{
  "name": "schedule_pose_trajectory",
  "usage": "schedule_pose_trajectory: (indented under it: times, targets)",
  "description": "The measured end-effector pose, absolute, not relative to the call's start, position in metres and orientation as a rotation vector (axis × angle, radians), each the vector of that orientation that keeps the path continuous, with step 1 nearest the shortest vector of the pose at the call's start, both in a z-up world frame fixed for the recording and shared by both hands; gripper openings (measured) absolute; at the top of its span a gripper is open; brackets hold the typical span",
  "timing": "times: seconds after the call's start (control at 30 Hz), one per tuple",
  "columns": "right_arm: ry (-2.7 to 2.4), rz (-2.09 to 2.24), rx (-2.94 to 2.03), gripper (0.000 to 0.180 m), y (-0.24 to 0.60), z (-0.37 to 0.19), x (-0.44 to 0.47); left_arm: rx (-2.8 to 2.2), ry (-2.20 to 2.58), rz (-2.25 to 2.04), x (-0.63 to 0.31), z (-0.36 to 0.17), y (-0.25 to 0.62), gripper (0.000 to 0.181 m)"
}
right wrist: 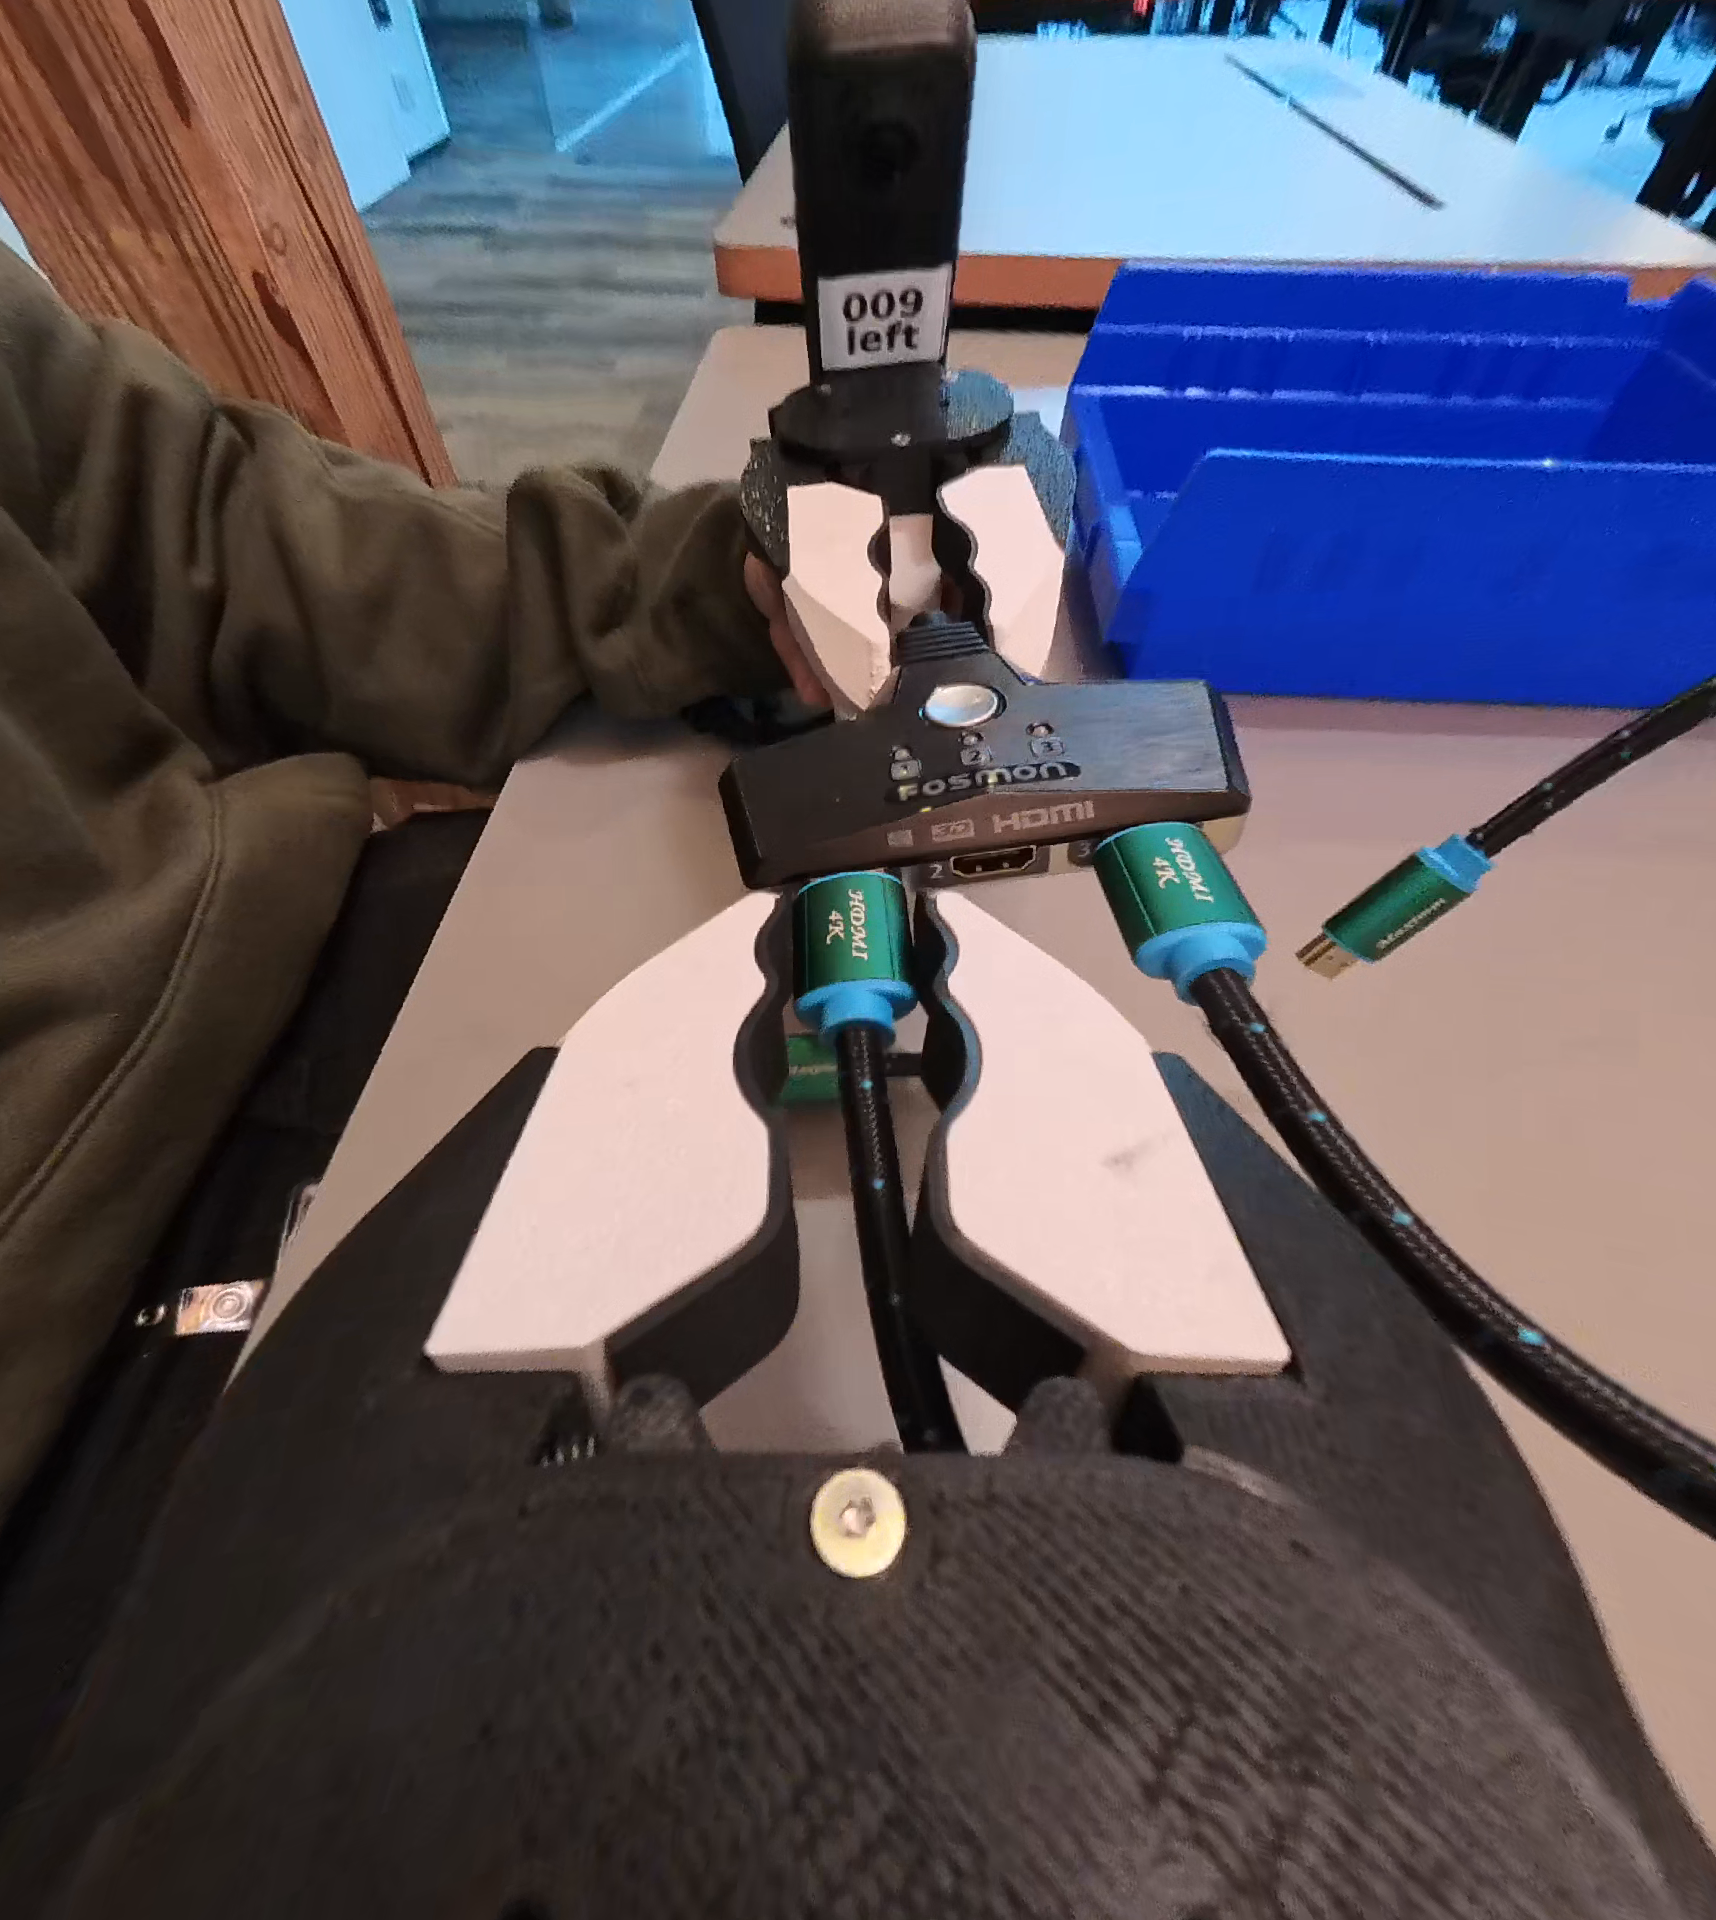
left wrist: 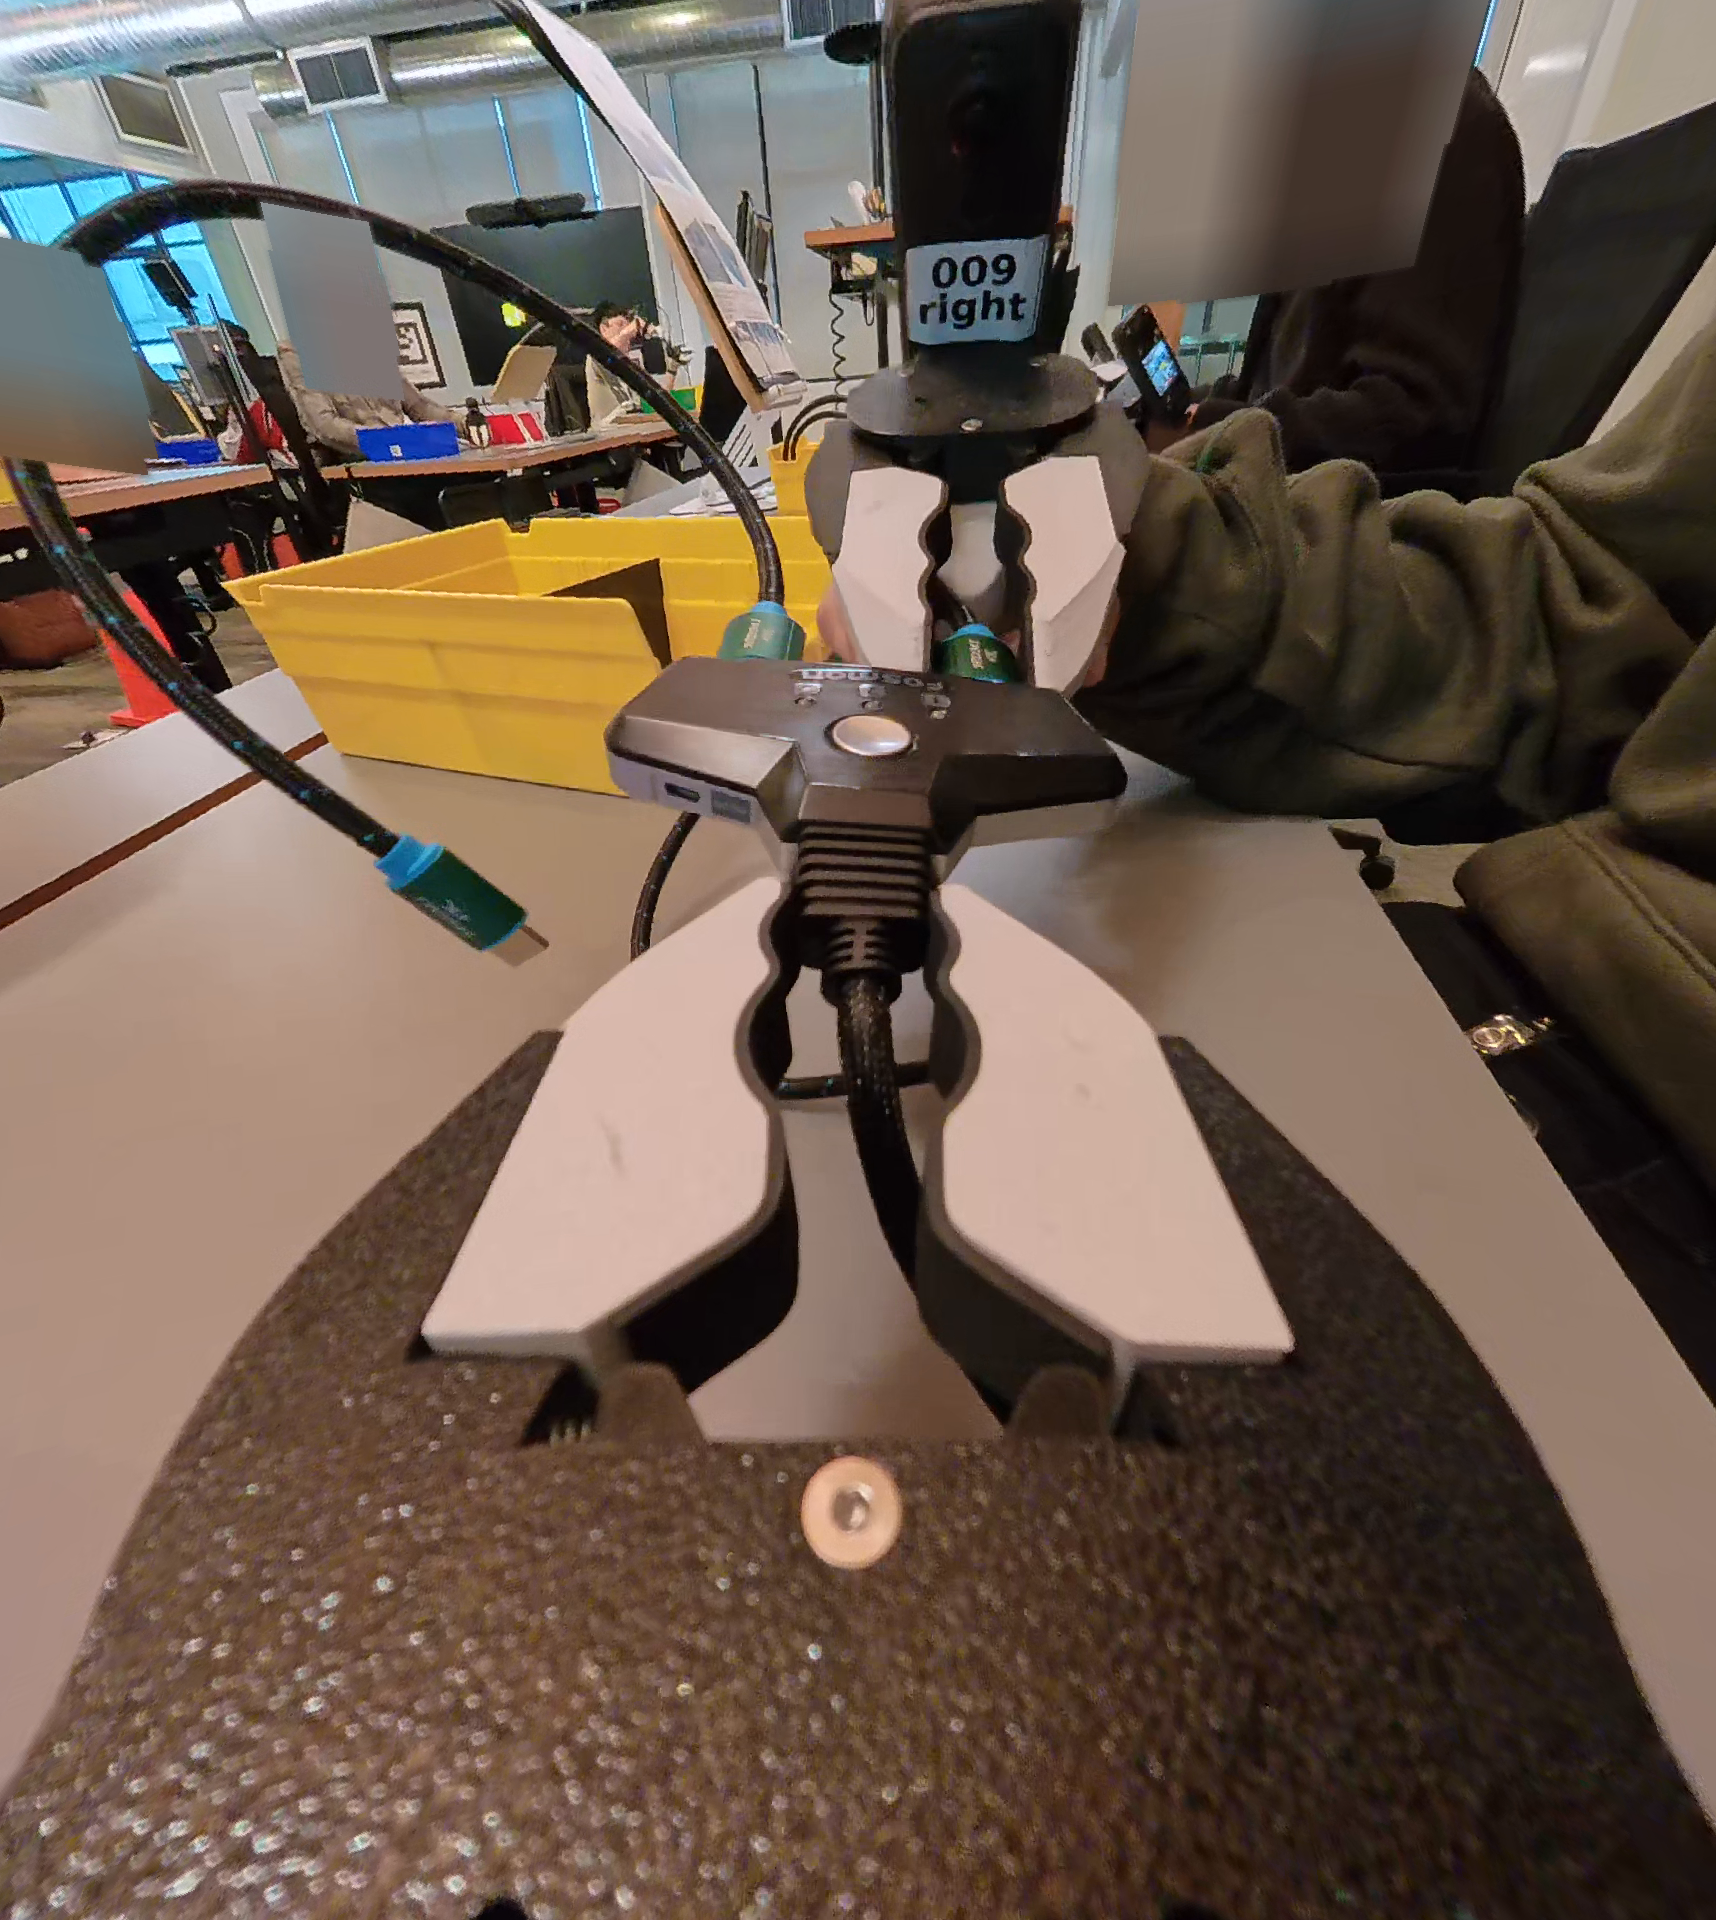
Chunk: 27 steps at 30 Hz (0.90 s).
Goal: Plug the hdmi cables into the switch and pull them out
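Note:
A black HDMI switch is held just above the grey table between my two grippers. My left gripper is shut on the ribbed collar of the switch's own cable; it also shows in the right wrist view. My right gripper is shut on a green HDMI plug whose tip is at the switch's left port. A second green plug sits in the right port. The middle port is empty. A third plug hangs loose.
A blue bin stands behind the switch in the right wrist view. A yellow bin stands behind it in the left wrist view. Braided black cables cross the table. A person's olive sleeve is alongside.

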State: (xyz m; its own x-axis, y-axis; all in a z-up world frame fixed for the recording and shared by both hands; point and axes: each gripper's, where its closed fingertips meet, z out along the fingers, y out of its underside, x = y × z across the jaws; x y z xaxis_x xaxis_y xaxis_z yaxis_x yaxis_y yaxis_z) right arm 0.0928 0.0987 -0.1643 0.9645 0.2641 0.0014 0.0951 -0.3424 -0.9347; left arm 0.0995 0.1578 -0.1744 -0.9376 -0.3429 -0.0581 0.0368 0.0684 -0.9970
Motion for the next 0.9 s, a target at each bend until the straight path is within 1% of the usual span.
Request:
schedule_pose_trajectory:
  times: [0.57, 0.9]
  targets:
    - [-0.304, 0.148, -2.105, 0.024, 0.08, -0.17, 0.086, -0.246, 2.149, -1.876, 0.091, -0.172, 0.144, 0.022]
    - [-0.374, 0.079, -2.122, 0.023, 0.075, -0.16, 0.08, -0.184, 2.175, -1.804, 0.083, -0.161, 0.14, 0.022]
